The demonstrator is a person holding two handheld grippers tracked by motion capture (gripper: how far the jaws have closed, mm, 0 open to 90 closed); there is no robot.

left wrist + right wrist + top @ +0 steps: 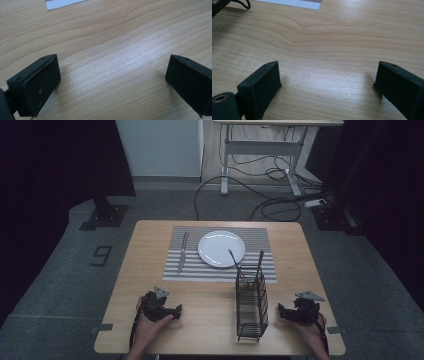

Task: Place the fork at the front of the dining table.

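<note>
A white plate (221,248) lies on a striped placemat (257,240) at the table's far middle, with a fork (183,251) to its left. A black wire caddy (251,302) stands near the front, right of centre, holding two dark utensils (260,258). My left gripper (176,311) rests on the table at the front left, held by a hand, its jaws wide apart over bare wood (113,72). My right gripper (281,311) rests at the front right, just right of the caddy. It is open too, nothing between its pads (260,86).
The wooden table (150,270) has its front edge close under both hands. A corner of the placemat (294,3) and the caddy's base (218,6) show ahead in the right gripper view. Beyond the table lie floor cables (270,205) and a desk frame (262,147).
</note>
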